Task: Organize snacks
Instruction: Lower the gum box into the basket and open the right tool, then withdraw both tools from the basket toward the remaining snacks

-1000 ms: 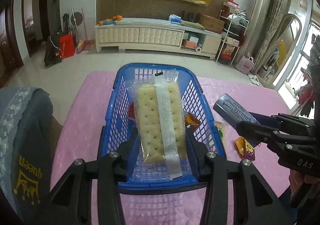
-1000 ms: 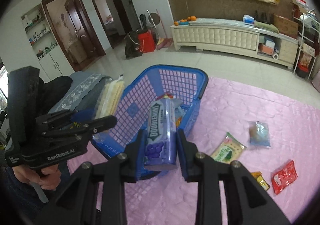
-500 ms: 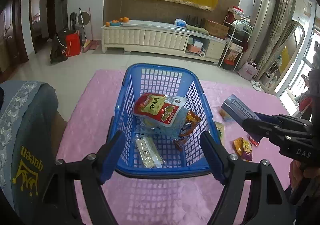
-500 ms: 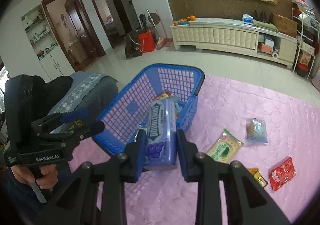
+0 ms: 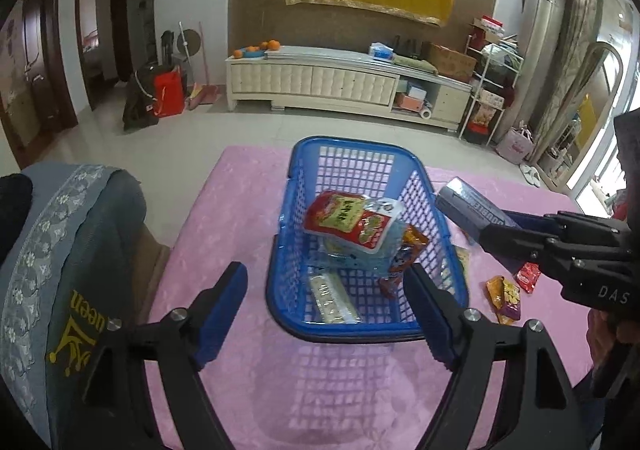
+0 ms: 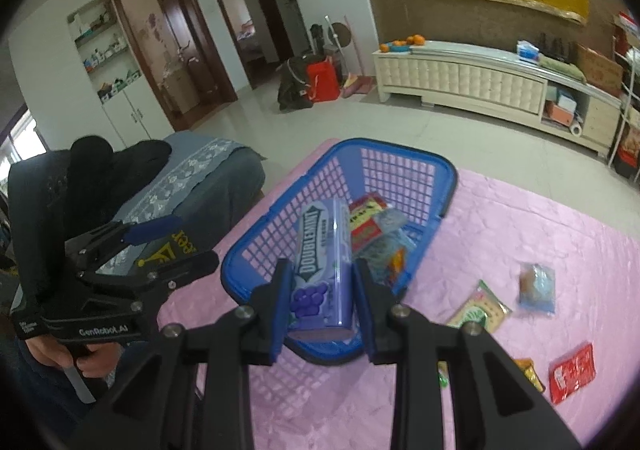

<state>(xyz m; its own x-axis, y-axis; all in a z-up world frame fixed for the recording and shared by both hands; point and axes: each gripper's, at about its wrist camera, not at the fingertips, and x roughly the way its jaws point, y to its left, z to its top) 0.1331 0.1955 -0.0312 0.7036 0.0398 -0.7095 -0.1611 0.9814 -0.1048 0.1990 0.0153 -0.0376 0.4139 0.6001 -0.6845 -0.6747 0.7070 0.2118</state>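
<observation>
R tongs (image 6: 322, 296) clamp the purple gum pack (image 6: 324, 266), held w/ its far end over the near rim of the blue basket (image 6: 448, 186). L tongs (image 5: 326, 310) are empty, jaws opening wide w/ nothing between them, just short of the basket. Best bet: carry the pack further in over the snacks already inside, lower it, then let go so it doesn't catch the rim. Loose packets remain on the pink surface (image 6: 520, 218).
</observation>
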